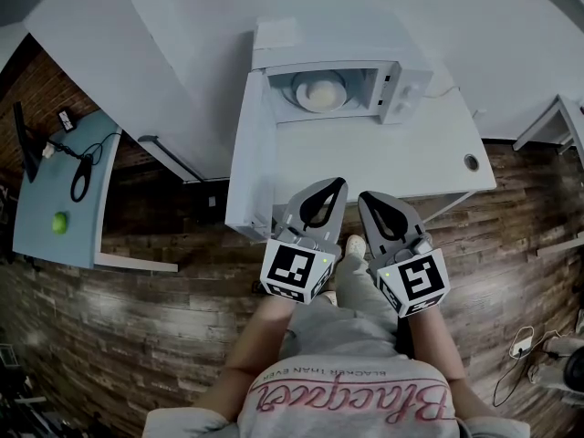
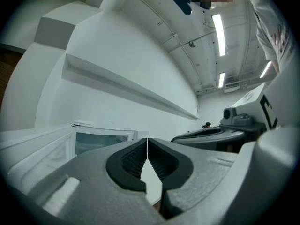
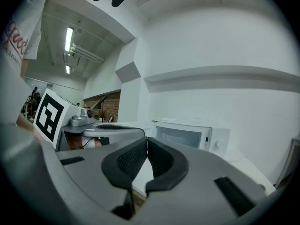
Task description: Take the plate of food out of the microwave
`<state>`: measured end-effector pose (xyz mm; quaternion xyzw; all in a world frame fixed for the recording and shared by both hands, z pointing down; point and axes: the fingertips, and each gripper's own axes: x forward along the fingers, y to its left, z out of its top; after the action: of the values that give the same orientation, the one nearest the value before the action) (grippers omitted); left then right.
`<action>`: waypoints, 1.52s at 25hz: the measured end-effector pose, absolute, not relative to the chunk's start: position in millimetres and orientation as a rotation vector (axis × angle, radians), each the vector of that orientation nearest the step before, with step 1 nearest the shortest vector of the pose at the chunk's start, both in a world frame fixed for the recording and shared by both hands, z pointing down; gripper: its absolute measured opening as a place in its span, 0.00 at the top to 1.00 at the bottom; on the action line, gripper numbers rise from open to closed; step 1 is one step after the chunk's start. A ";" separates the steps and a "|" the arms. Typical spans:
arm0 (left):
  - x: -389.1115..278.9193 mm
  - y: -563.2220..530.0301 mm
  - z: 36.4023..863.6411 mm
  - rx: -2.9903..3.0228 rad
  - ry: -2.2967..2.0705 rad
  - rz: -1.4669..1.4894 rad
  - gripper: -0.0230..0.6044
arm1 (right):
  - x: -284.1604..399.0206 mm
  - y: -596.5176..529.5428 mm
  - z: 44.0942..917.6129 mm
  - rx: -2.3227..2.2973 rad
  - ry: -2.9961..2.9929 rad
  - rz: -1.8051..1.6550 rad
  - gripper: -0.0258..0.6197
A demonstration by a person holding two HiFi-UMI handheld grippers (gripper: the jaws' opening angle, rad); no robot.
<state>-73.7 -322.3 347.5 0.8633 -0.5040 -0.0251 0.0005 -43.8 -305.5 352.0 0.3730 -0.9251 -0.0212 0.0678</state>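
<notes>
At far edge of table (image 1: 392,153): microwave (image 1: 406,94), door (image 1: 251,153) swung wide to left. Plate of food (image 1: 321,91): inside cavity, about centred, pale mound on top.

Left gripper (image 1: 336,183), right gripper (image 1: 369,198): side by side off near edge of table, well apart from plate; jaws of both clenched, empty.

Step judged: approach. Part jaws before entering cavity. Enter level, clear of door and frame. Take plate rim on opposite sides. Lift slightly, draw straight out, keep flat against spilling.
</notes>
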 end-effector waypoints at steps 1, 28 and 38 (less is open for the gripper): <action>-72.9 -326.1 348.0 2.711 -1.581 -0.073 0.95 | -43.5 -309.3 352.0 1.121 -2.790 -0.061 0.94; -68.5 -461.7 368.9 2.541 -1.719 -0.063 0.74 | -41.4 -461.0 358.1 0.965 -2.869 0.014 0.94; -84.4 -507.6 374.8 2.420 -1.794 -0.127 0.68 | -44.9 -511.2 364.9 0.862 -2.888 0.061 0.94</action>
<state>-84.4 -507.6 374.8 0.8011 -0.5937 -0.0422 0.0631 -44.9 -511.2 364.9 0.2852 -0.9562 0.0200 0.0634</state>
